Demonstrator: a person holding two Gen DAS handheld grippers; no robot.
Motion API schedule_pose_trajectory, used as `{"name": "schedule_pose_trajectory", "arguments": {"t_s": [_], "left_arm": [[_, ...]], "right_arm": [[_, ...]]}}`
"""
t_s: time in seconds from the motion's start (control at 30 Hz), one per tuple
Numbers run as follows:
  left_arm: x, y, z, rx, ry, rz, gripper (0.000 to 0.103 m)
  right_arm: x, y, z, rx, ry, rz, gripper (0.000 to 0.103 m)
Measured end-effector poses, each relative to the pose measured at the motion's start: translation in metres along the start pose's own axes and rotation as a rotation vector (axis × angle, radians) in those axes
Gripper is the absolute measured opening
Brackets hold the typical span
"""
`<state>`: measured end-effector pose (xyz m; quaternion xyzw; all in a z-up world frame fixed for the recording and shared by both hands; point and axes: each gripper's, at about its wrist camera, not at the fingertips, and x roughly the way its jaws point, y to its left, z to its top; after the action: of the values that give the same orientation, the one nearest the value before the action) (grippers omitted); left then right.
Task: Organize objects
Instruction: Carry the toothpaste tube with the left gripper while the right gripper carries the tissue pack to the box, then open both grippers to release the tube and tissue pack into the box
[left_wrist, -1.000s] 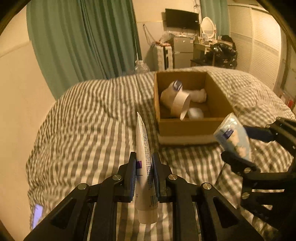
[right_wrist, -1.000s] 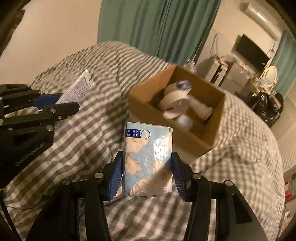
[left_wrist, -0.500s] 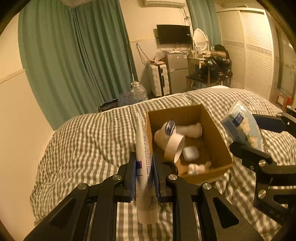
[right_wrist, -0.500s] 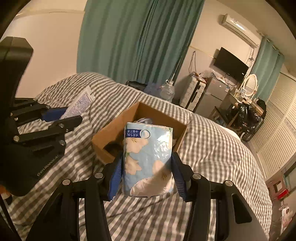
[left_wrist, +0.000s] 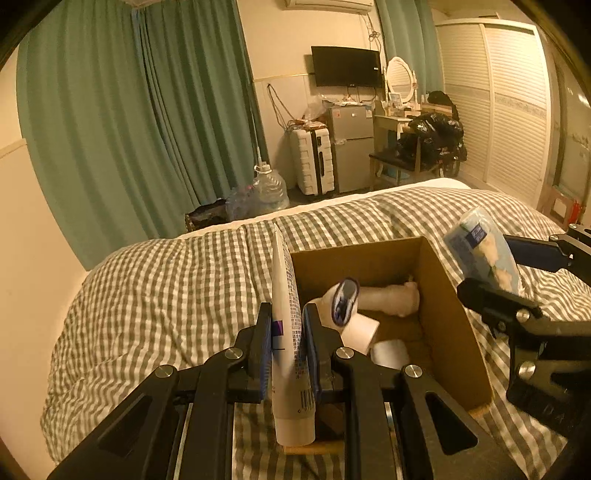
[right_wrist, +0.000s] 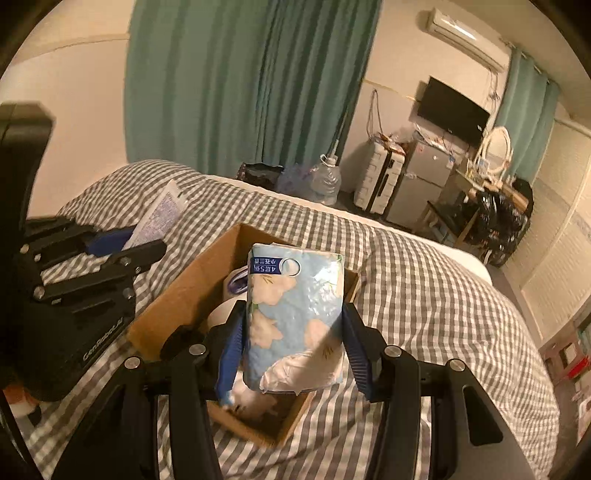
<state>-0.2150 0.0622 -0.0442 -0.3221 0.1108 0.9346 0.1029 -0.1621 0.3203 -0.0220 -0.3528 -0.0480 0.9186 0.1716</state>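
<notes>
An open cardboard box (left_wrist: 445, 310) sits on the checked bed and holds paper rolls and other white items; it also shows in the right wrist view (right_wrist: 177, 295). My left gripper (left_wrist: 286, 332) is shut on a white tube (left_wrist: 286, 314), held upright over the box's near left edge. My right gripper (right_wrist: 293, 332) is shut on a blue tissue pack (right_wrist: 295, 317), held above the box's near right side. The pack (left_wrist: 482, 254) and the right gripper show at the right of the left wrist view. The tube (right_wrist: 159, 218) shows at the left of the right wrist view.
The grey checked duvet (left_wrist: 166, 288) covers the bed all around the box. Beyond the bed stand green curtains (left_wrist: 147, 110), a water jug (left_wrist: 266, 192), a white suitcase (left_wrist: 314, 162), a small fridge (left_wrist: 351, 144) and a cluttered desk (left_wrist: 417, 129).
Both grippers have moved forward and come over the box, which is now much nearer and lower in both views. The tube and the tissue pack stay held.
</notes>
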Motion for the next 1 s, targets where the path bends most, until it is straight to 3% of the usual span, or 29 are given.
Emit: {"name": "schedule_pose_trajectory", "arguments": {"t_s": [0.37,0.67,0.73,0.8,0.9,0.97,1.0], "left_arm": [[0.072,-0.007,-0.007,-0.015,0.083,-0.046,0.016],[0.092,-0.018,-0.019,0.001,0.097,-0.053,0.017],[0.093,-0.020,-0.020,0.009,0.104,-0.060,0.018],[0.091,-0.022,-0.022,0.032,0.122,-0.055,0.020],[0.087,-0.028,-0.025,0.075,0.136,-0.044,0.034],[0.080,-0.031,-0.026,0.090,0.127,-0.030,0.057],[0.075,-0.031,-0.027,0.090,0.113,-0.020,0.075]], "right_arm": [[0.074,-0.025,0.007,0.085,0.064,0.024,0.050],[0.098,-0.027,-0.004,0.107,0.096,0.030,0.052],[0.097,-0.028,-0.005,0.116,0.094,0.035,0.054],[0.092,-0.027,-0.008,0.120,0.093,0.038,0.066],[0.085,-0.030,-0.007,0.118,0.080,0.029,0.072],[0.079,-0.032,-0.005,0.123,0.072,0.023,0.073],[0.075,-0.033,-0.004,0.125,0.067,0.020,0.074]]}}
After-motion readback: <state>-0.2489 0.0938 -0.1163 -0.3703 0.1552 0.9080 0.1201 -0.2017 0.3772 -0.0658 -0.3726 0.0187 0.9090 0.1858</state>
